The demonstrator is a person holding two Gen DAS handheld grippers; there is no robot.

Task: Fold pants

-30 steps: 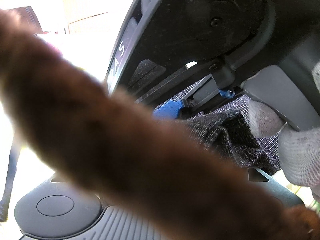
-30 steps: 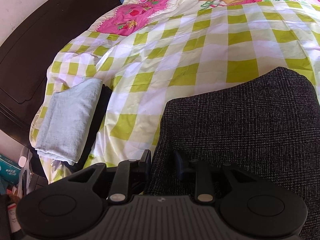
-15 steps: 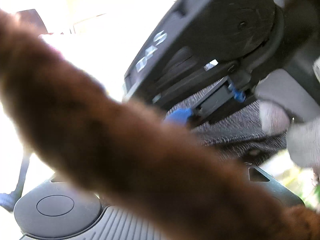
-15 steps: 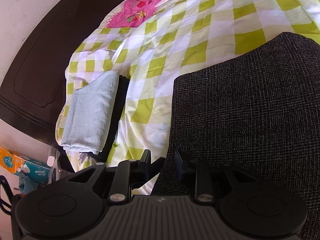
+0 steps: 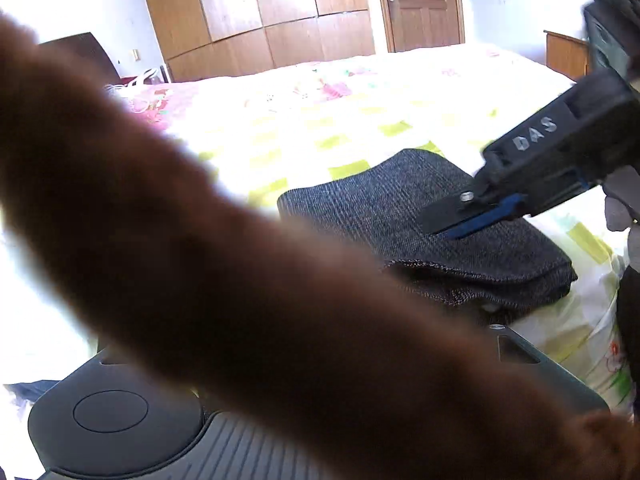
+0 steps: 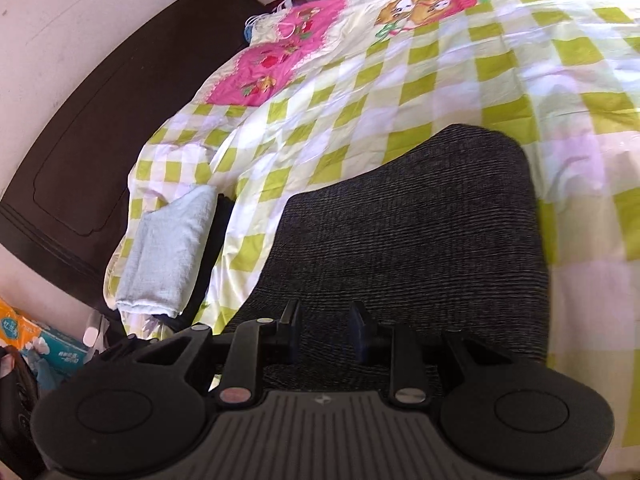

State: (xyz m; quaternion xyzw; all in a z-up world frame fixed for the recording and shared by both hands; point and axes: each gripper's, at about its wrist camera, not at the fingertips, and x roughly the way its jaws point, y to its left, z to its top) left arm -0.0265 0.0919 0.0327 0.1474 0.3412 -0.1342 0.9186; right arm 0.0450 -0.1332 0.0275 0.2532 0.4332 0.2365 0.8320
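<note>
Dark grey woven pants (image 6: 420,240) lie folded in a thick rectangle on the checked bedsheet (image 6: 460,92). My right gripper (image 6: 324,336) hovers over their near edge, its fingers a narrow gap apart with nothing pinched between them. In the left wrist view the pants (image 5: 460,252) sit at centre right, and the right gripper (image 5: 476,220), with a blue fingertip, hangs just above them. A blurred brown fuzzy sleeve (image 5: 200,260) crosses that view and hides my left gripper's fingers; only its black housing (image 5: 112,412) shows.
A folded pale blue towel (image 6: 168,252) lies on dark cloth at the bed's left edge, beside the dark headboard (image 6: 80,128). Tissue packs (image 6: 36,344) sit on the floor below. Wooden wardrobes (image 5: 260,12) and a door (image 5: 420,0) stand beyond the bed.
The right gripper, which filled the left wrist view, has swung off to the right, uncovering the bed and the folded pants. The right wrist view has pulled back from the pants.
</note>
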